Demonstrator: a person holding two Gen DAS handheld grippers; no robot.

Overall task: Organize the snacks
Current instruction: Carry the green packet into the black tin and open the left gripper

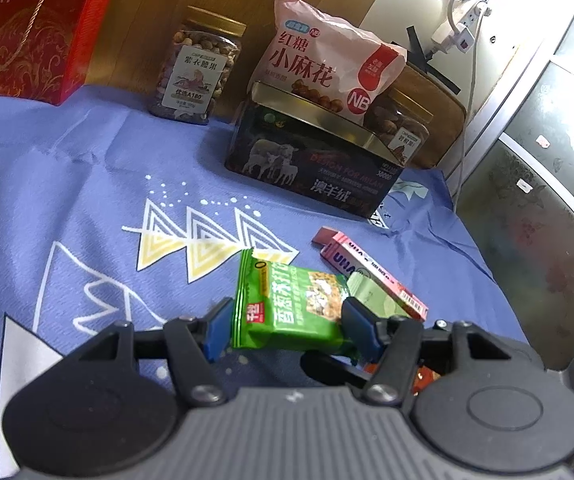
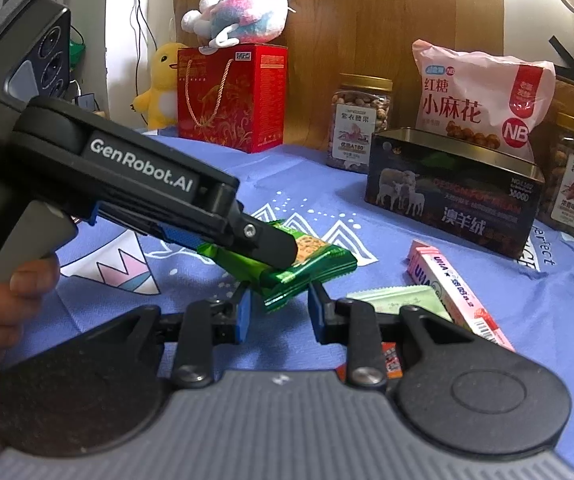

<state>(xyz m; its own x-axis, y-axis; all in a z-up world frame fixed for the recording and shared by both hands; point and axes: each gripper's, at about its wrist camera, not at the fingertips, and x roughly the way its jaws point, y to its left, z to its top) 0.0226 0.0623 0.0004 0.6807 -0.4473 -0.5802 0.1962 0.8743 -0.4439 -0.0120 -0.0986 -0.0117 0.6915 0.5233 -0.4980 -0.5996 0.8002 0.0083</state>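
My left gripper (image 1: pixel 287 322) is shut on a green cracker packet (image 1: pixel 287 304) and holds it just above the blue cloth. In the right wrist view the left gripper (image 2: pixel 271 246) comes in from the left, clamping the same packet (image 2: pixel 307 264). My right gripper (image 2: pixel 279 308) is open, its blue pads either side of the packet's near corner, not gripping it. A pink UHA candy box (image 1: pixel 371 272) (image 2: pixel 455 288) and a pale green sachet (image 1: pixel 371 294) (image 2: pixel 399 298) lie to the right on the cloth.
An open dark tin with sheep on it (image 1: pixel 311 160) (image 2: pixel 451 192) stands behind, with a pink snack bag (image 1: pixel 327 60) (image 2: pixel 479 96) leaning on it. Nut jars (image 1: pixel 195 68) (image 2: pixel 571 176), a red gift box (image 2: pixel 231 96) and plush toys (image 2: pixel 239 12) line the back. An orange packet (image 2: pixel 391 360) lies under my right gripper.
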